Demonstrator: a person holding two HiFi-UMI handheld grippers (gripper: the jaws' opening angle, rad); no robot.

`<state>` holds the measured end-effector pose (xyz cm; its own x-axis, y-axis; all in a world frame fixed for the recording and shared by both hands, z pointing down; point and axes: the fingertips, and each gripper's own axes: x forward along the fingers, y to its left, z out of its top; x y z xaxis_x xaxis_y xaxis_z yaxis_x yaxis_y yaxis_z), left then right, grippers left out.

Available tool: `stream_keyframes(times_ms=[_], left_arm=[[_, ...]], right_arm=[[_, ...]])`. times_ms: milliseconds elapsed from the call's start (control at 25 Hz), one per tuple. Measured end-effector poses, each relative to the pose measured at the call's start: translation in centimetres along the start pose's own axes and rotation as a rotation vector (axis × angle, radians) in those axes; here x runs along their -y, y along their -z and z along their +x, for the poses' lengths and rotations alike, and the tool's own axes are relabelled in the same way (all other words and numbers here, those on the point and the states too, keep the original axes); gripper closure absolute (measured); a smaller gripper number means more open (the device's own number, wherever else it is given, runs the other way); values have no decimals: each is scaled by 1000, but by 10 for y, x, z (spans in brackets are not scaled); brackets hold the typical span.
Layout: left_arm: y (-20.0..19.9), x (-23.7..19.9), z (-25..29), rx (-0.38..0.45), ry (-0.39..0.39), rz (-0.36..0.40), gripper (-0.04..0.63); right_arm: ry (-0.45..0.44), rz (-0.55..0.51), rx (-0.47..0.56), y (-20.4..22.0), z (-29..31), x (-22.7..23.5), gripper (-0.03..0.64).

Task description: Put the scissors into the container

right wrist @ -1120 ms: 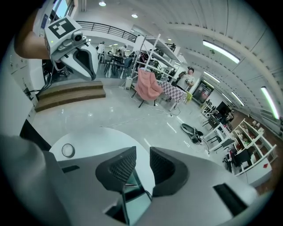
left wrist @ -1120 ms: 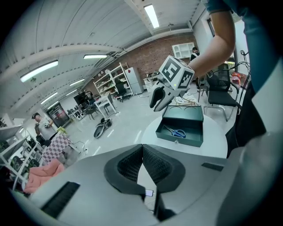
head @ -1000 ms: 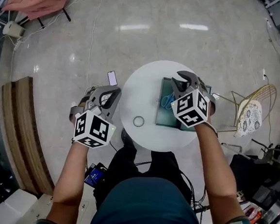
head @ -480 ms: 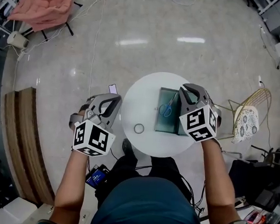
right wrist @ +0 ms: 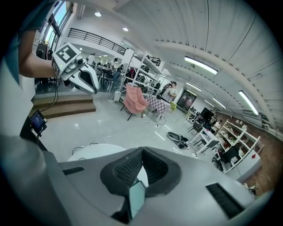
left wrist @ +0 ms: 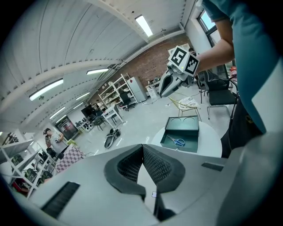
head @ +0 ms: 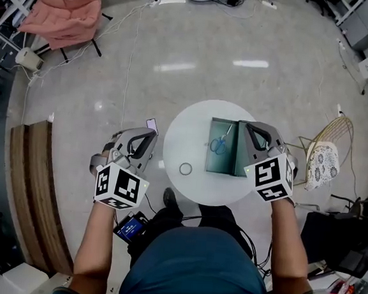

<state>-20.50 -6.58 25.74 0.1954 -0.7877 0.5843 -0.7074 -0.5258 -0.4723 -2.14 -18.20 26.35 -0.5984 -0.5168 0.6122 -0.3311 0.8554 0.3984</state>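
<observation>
Polished pale floor (head: pixel 253 85) of a large workshop, with a round white table (head: pixel 186 134) directly in front of the person.

Left gripper (head: pixel 149 134): jaws pressed together tip to tip with nothing between them. It is held over the floor just off the table's left edge, its marker cube toward the person.

Right gripper (head: pixel 250 126): jaws likewise closed on nothing. It is held in the air over the right-hand part of the container (head: pixel 211 153).

The container is a dark green rectangular tray resting on the right half of the table. The left gripper view shows it divided into a long open compartment and a section with two round recesses. The scissors (head: pixel 219 144), blue-handled, lie flat inside the long compartment, touched by neither gripper.

A small ring (head: pixel 185 169) lies on the bare tabletop, left of the container and apart from it.

Farther out are a pink cloth (head: pixel 60 9) draped over a stand at upper left, a wooden bench (head: pixel 30 187) at left and a gold wire chair (head: pixel 328 146) at right.
</observation>
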Motion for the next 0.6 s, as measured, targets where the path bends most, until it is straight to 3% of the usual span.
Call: stream_keyframes(times_ms=[600], left_arm=[[-19,36,-73,20,-11,-7,577]], right_arm=[[-15,2,-49,15,-74,-46,578]])
